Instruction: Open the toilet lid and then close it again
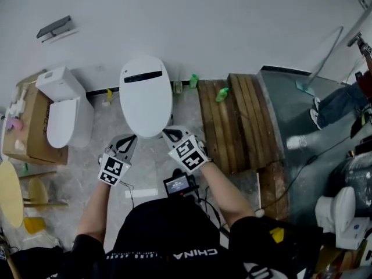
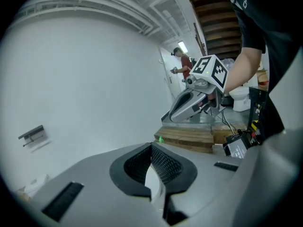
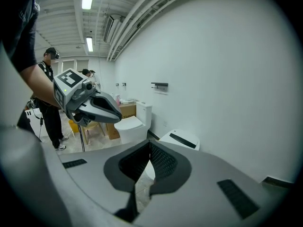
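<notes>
The white toilet stands against the wall with its oval lid [image 1: 145,97] down; a black strip runs across the lid's far end. In the right gripper view the lid [image 3: 182,140] lies just past my jaws. My left gripper [image 1: 135,136] hovers shut by the lid's front left edge. My right gripper [image 1: 164,132] hovers shut by the front right edge. Nothing is between either pair of jaws, and I cannot tell whether either tip touches the lid. Each gripper view shows its own jaws shut, left [image 2: 151,146] and right [image 3: 150,144], with the other gripper beside them.
A second white toilet [image 1: 64,115] and a cardboard box [image 1: 29,124] stand to the left. A wooden pallet [image 1: 226,124] with a green bottle [image 1: 222,94] lies to the right. A person's legs [image 1: 337,103] and another toilet [image 1: 340,211] are at far right.
</notes>
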